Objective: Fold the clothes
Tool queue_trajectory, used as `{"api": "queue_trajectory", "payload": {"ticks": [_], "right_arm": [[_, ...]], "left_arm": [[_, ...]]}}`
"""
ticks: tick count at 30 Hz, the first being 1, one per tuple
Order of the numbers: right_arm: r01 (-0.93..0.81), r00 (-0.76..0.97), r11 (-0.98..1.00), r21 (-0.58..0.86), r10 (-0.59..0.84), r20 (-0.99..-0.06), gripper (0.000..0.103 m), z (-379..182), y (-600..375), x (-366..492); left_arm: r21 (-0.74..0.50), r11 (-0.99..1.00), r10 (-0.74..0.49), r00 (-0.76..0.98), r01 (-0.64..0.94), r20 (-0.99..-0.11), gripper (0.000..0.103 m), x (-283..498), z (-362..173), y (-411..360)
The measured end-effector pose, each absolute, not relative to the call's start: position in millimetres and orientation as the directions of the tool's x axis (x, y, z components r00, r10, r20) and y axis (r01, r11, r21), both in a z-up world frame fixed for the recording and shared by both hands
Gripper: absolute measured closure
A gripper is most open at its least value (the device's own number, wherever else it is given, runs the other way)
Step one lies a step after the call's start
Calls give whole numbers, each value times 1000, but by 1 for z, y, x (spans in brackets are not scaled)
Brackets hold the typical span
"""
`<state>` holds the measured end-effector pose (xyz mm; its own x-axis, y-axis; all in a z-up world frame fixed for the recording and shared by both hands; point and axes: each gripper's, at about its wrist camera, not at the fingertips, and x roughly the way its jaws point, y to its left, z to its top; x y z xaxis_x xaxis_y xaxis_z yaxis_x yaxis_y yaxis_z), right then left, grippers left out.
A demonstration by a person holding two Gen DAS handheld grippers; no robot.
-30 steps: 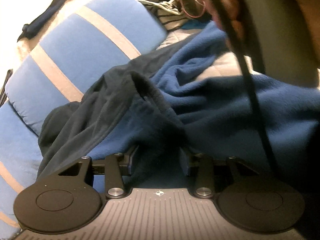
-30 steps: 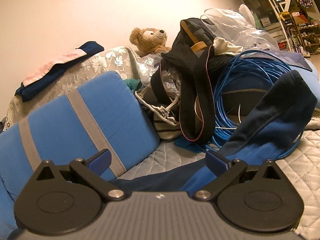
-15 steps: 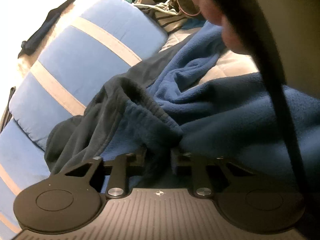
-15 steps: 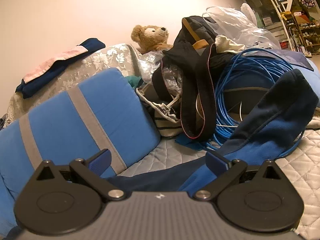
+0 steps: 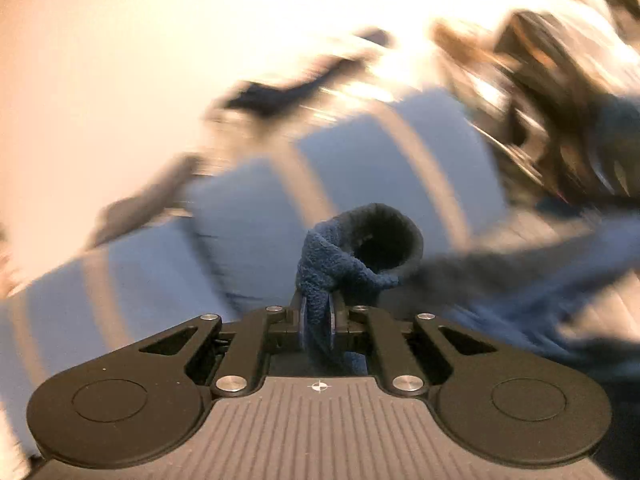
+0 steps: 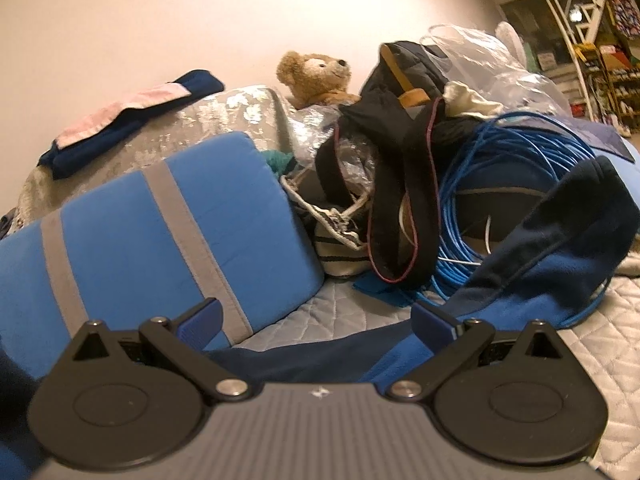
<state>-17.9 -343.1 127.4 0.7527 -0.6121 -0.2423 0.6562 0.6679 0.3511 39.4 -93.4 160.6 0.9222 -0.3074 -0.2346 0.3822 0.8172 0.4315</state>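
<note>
Blurred cushion (image 5: 256, 216) behind fingers-pinched fleece (image 5: 320, 276)

A teddy bear (image 6: 316, 76) sits behind a coil of blue cable (image 6: 516, 184) — beside it, a blue striped cushion (image 6: 160, 236).

Home; teddy bear (image 6: 316, 76), striped cushion (image 6: 160, 232)

- Left wrist view: heavy motion blur smears the background; only the gripper (image 5: 318, 316) and pinched fleece (image 5: 352, 248) stay sharp.
- Wall (image 5: 160, 40) overexposed, warm glare.
- Right wrist view: sharp, dim warm indoor light, fisheye bending at the edges.
</note>
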Motion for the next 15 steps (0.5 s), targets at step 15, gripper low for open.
{"api": "queue_trajectory", "payload": {"ticks": [15], "right_arm": [[570, 818, 789, 229, -516, -255, 0, 127, -316, 2]], "left_arm": [[-82, 861, 458, 835, -502, -305, 93, 56, 166, 343]]}}
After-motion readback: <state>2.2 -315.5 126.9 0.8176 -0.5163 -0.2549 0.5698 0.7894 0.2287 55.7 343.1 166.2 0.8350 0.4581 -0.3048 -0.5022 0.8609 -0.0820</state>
